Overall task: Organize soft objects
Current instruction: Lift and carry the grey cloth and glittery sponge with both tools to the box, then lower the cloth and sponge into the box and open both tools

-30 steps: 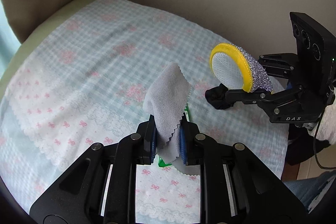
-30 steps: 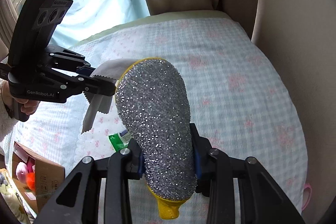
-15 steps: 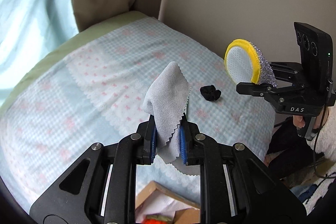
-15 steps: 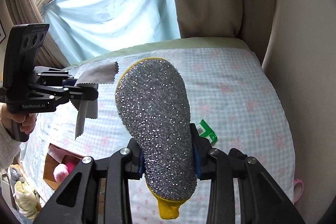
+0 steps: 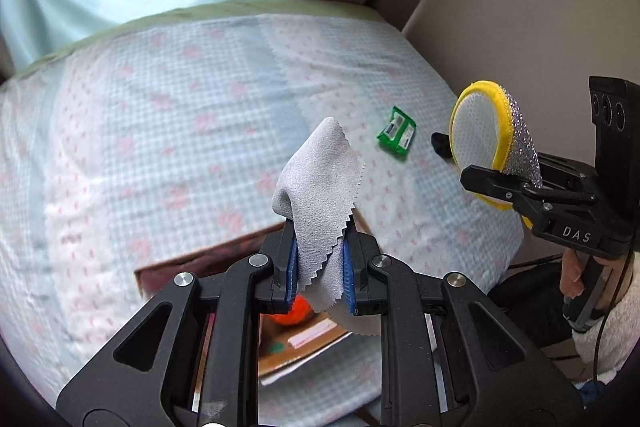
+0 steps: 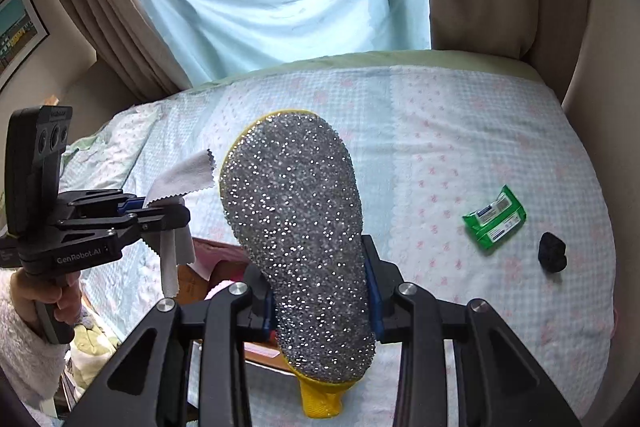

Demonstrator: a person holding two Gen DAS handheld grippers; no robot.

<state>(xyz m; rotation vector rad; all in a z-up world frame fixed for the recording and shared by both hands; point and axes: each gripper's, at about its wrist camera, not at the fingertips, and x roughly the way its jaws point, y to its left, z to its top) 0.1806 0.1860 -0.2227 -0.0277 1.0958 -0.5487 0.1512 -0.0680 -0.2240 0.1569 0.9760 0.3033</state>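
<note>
Left wrist: left hand-held gripper (image 5: 319, 269) clamps grey pinked-edge cloth (image 5: 320, 187) above bed (image 5: 160, 147).
Right hand-held gripper (image 6: 318, 301) grips silver glitter yellow-rimmed sponge (image 6: 296, 219); cardboard box (image 5: 288, 351) below, contents unclear.

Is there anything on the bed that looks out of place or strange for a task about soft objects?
One thing stands out: a small green packet lies loose on the checked bedspread, beside a small black soft item. With its printed label it looks like packaged goods. Nothing looks spilled or damaged.
</note>
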